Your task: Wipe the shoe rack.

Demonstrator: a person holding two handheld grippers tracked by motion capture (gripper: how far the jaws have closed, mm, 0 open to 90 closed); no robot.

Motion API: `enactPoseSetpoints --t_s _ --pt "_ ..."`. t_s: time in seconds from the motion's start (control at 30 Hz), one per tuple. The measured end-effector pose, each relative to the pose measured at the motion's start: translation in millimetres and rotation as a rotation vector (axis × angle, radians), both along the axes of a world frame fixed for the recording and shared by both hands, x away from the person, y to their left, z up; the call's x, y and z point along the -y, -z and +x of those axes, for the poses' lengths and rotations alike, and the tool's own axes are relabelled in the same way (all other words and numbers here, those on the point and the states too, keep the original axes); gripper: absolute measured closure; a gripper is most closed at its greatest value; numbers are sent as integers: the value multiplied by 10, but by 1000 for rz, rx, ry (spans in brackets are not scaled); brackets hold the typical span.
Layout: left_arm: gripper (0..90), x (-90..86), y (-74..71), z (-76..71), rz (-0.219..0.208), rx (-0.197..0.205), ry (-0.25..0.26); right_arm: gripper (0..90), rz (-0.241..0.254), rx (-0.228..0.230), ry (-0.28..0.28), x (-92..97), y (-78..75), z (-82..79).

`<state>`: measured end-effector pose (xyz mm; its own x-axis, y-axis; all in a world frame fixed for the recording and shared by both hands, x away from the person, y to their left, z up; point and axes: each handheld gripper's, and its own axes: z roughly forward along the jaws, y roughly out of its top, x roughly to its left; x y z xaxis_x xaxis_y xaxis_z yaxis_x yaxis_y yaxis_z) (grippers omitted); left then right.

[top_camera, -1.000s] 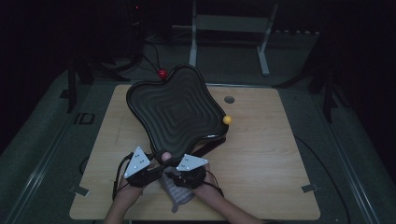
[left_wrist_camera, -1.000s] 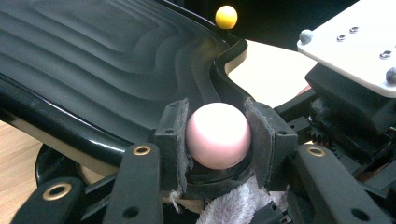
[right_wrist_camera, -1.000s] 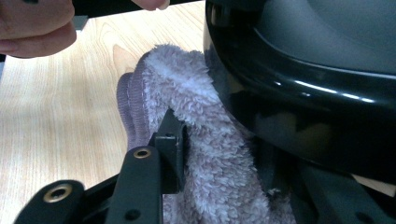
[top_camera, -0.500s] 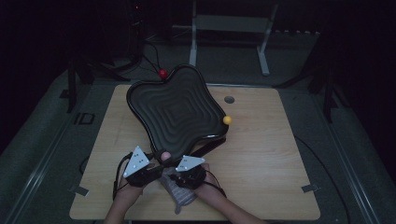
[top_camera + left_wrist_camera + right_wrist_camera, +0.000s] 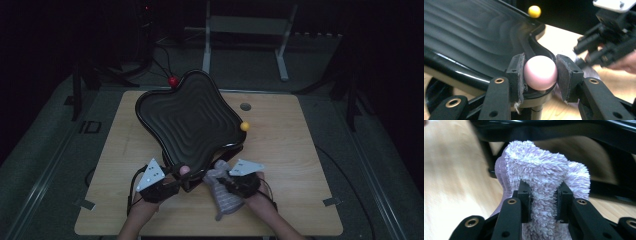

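Tilted black tray (image 5: 192, 122) blocks the middle; table (image 5: 290, 150) right lies open.

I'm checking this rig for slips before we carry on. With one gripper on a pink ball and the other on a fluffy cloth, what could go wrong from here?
The pink ball is pinched by the left gripper at the tilted black tray corner; turning the tray could work it loose. The right gripper holds a thick fold of cloth, which might slip through. The yellow ball at the rim could get knocked.

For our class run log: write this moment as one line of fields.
left gripper: shut on pink ball | right gripper: shut on fluffy lilac cloth | black wavy tray: tilted on its stand
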<state>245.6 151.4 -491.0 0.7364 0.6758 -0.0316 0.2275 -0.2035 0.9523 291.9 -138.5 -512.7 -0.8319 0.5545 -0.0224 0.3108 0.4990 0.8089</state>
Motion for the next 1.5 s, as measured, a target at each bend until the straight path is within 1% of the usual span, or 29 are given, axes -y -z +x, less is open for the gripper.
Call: enactPoseSetpoints --t_s 0.1,0.17,0.2,0.23,0.3,0.37,0.4,0.47,0.53,0.6,0.63,0.7,0.73,0.77,0.83,0.87,0.9,0.93,0.97,1.0,1.03,1.1,1.2,1.23,1.27,1.3,1.33,1.43,1.5 --pt "589 78 0 1 -18 -12 14 717 5 2 47 216 -38 18" --pt "589 130 -4 11 -29 -24 25 717 20 -2 65 339 -61 22" --pt "590 160 -7 16 -30 -28 30 717 27 -1 74 390 -73 19" --pt "590 160 -7 16 -30 -28 30 717 27 -1 74 390 -73 19" --pt "590 270 -14 23 -35 -37 37 717 36 13 93 502 -98 6" --pt "576 320 -33 1 -19 -27 56 716 38 14 104 550 -111 -4" --pt "557 326 -46 -16 -20 -15 59 716 39 20 111 568 -119 -11" --pt "524 312 -82 -41 -32 -8 57 715 45 24 117 599 -138 -23" --pt "533 281 -135 -92 -33 10 46 715 57 28 125 633 -156 -41" --pt "562 240 -169 -162 -38 13 48 715 75 28 136 669 -176 -57" --pt "563 218 -167 -213 -23 20 43 715 77 31 139 680 -181 -63" --pt "587 171 -129 -291 0 29 40 715 84 35 146 707 -189 -74" --pt "588 145 -100 -318 9 19 40 715 86 35 151 718 -189 -74" --pt "614 121 -67 -342 18 6 36 715 92 28 154 726 -188 -67" --pt "640 92 4 -381 42 -2 36 715 103 31 163 734 -192 -70" --pt "694 88 31 -390 56 -8 35 715 103 35 164 732 -193 -74" --pt "710 91 84 -404 81 1 4 715 101 36 164 729 -192 -77" --pt "766 93 132 -396 94 -8 -3 715 94 43 163 726 -186 -75" --pt "789 105 186 -373 112 -22 -15 715 91 42 163 728 -177 -73" --pt "810 126 241 -341 140 -39 -46 715 92 39 165 733 -165 -71" --pt "854 141 294 -300 155 -65 -61 715 91 34 165 738 -152 -66" --pt "892 176 392 -227 176 -99 -85 715 89 26 167 743 -136 -61" --pt "895 213 451 -157 179 -117 -114 715 90 34 168 760 -144 -66" --pt "895 213 451 -157 179 -117 -114 715 90 34 168 760 -144 -66" --pt "895 229 469 -120 166 -135 -133 715 91 35 169 765 -148 -65" --pt "894 240 476 -103 163 -139 -131 715 95 34 172 775 -158 -65" --pt "895 260 483 -96 175 -130 -137 715 96 36 173 780 -163 -68" --pt "894 315 496 -76 177 -129 -128 715 97 37 173 783 -168 -77" --pt "894 357 503 -69 170 -127 -106 715 94 36 169 777 -173 -90"
